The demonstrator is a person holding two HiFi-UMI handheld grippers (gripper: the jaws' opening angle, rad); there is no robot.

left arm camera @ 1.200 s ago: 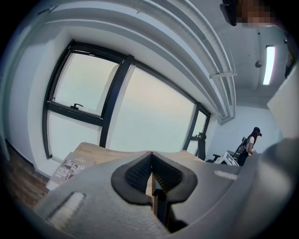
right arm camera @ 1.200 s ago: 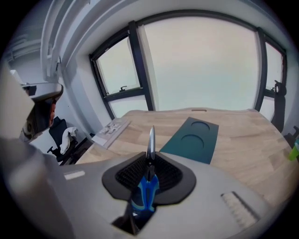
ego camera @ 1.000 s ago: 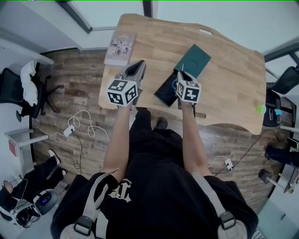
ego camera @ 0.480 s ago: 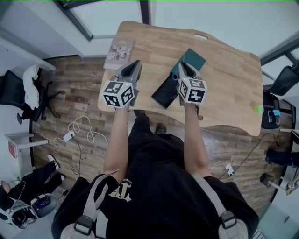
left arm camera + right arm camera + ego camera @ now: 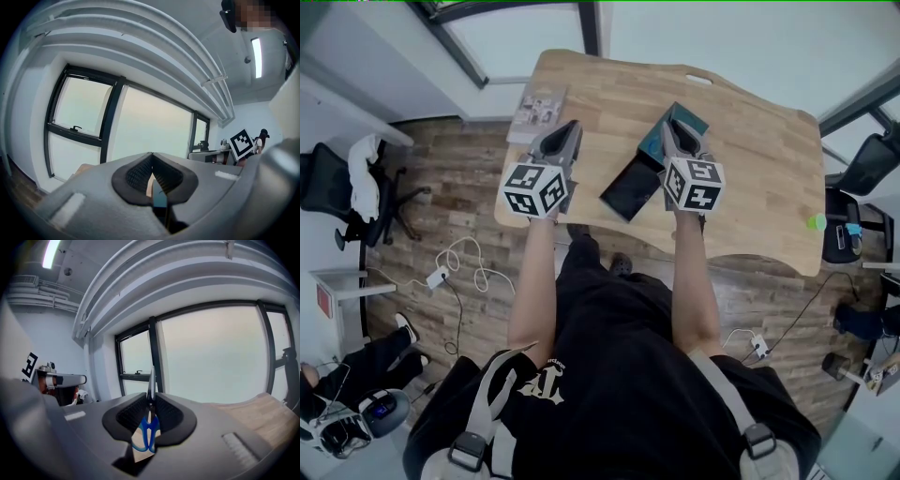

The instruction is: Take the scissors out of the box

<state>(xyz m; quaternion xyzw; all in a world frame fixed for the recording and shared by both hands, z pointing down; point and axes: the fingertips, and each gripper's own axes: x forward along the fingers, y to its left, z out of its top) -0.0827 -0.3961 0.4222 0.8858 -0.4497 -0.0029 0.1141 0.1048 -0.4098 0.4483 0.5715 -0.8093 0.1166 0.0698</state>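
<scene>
In the right gripper view a pair of scissors (image 5: pixel 148 433) with blue handles stands between the jaws, blades pointing up, and my right gripper (image 5: pixel 151 405) is shut on it. From the head view that gripper (image 5: pixel 677 131) hangs above the far end of the open box. The box's dark base (image 5: pixel 628 192) lies on the wooden table (image 5: pixel 759 169), and its teal lid (image 5: pixel 653 142) is partly hidden under the gripper. My left gripper (image 5: pixel 565 141) floats left of the box. Its pads (image 5: pixel 140 173) meet with nothing between them.
A printed booklet (image 5: pixel 536 105) lies at the table's far left corner. The table's near edge curves in front of the person's legs. Office chairs (image 5: pixel 356 183), cables and a power strip (image 5: pixel 441 272) are on the floor around it.
Both grippers have risen, the right one more. The right gripper carried the scissors up and toward the far end of the box.
</scene>
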